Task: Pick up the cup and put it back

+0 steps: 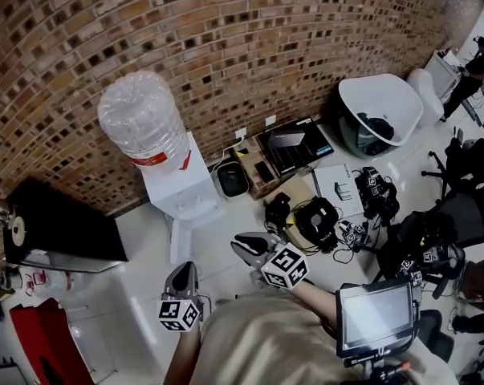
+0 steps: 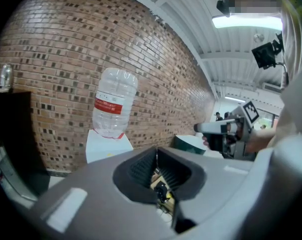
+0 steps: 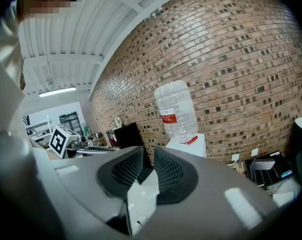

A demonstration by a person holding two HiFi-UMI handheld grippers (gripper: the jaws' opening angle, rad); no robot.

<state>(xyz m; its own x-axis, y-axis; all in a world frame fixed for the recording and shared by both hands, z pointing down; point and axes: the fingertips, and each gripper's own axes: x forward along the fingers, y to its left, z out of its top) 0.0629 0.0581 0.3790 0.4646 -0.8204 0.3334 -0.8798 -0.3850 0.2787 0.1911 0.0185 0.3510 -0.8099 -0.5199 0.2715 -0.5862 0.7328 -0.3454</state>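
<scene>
Both grippers are up in front of me, pointing toward the white box-shaped water dispenser (image 1: 180, 189). It has a clear upturned plastic bottle (image 1: 141, 119) on top and stands against the brown brick wall (image 1: 242, 38).

Left gripper (image 2: 157, 151): fingers clenched, ribbed black pads meeting at the tips, nothing in them.

Right gripper (image 3: 148, 151): fingers clenched as well, only a sliver between the pads, empty.

In the head view the right gripper sits a bit ahead of the left and to its right. Both are over the white floor (image 1: 137, 295), short of the dispenser and not touching it.

A black cabinet (image 1: 57, 223) stands left of the dispenser by the wall. A pile of black gear and cables (image 1: 315, 221) lies on the floor to the dispenser's right.

I can't pick out the cup in any view.
</scene>
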